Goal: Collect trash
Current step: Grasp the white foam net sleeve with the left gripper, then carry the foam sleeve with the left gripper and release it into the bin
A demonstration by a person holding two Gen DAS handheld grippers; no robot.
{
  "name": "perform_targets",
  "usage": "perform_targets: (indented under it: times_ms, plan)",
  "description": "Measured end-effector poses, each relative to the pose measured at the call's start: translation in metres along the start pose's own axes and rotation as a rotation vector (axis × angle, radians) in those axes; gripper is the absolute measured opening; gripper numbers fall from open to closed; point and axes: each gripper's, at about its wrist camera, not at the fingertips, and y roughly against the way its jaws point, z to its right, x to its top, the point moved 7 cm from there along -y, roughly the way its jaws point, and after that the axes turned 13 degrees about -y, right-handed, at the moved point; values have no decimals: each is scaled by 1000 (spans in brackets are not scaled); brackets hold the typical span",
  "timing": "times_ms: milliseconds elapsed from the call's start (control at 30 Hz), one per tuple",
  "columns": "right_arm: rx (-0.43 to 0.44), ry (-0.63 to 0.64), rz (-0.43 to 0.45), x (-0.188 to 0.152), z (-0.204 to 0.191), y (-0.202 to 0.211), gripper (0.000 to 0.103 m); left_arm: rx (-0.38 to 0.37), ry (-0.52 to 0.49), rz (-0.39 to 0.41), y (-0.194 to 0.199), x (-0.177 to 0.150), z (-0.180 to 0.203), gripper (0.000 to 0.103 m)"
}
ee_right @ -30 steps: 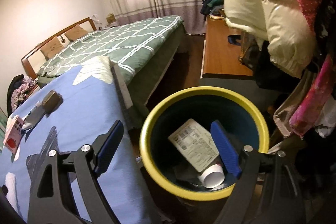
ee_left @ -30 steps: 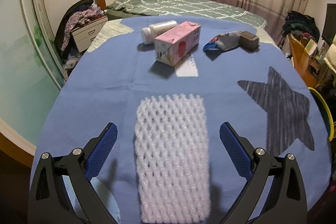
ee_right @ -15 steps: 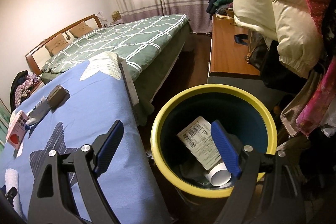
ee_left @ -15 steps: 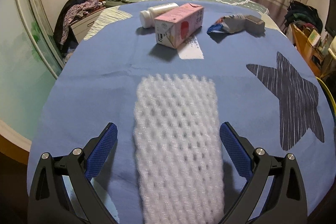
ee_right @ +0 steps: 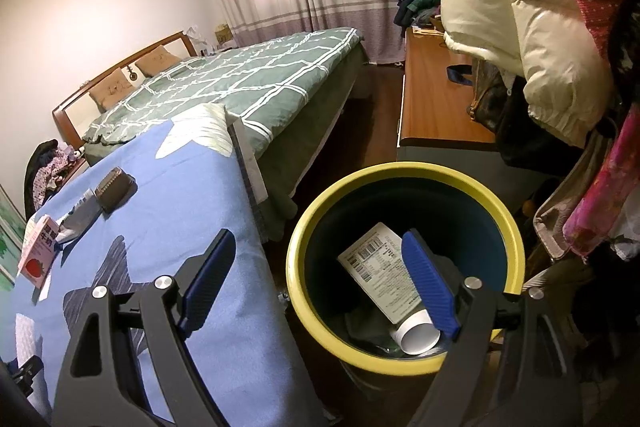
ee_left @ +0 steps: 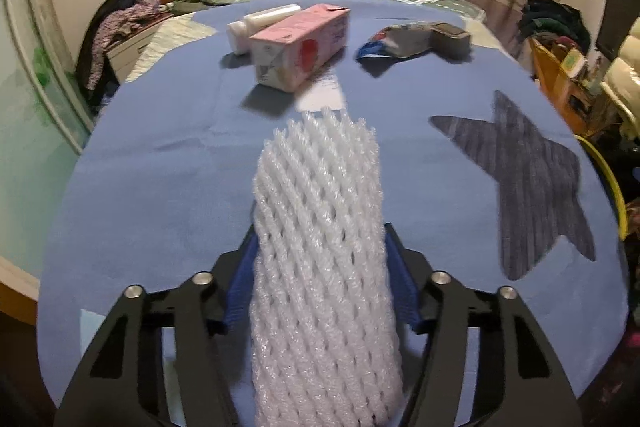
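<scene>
The left claw [ee_left: 320,267] has just been closing and now pinches the white foam net [ee_left: 320,247] above the blue desk [ee_left: 160,187]. The right claw [ee_right: 320,283] stays spread over the yellow-rimmed bin [ee_right: 400,363].

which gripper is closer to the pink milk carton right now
Left. The left gripper, shut on the foam net, faces the pink milk carton just beyond it; the right gripper hangs open over the bin.
</scene>
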Motion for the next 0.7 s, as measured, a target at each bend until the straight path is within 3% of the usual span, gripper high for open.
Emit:
perform_targets:
  times_ms: [367,700]
  plan:
    - [-34,10,34,12,23,21,80,-136,-159,97,20,57,83,54]
    - [-101,-9,54,24,74,33,81,-339,-382,155,22,134,224,54]
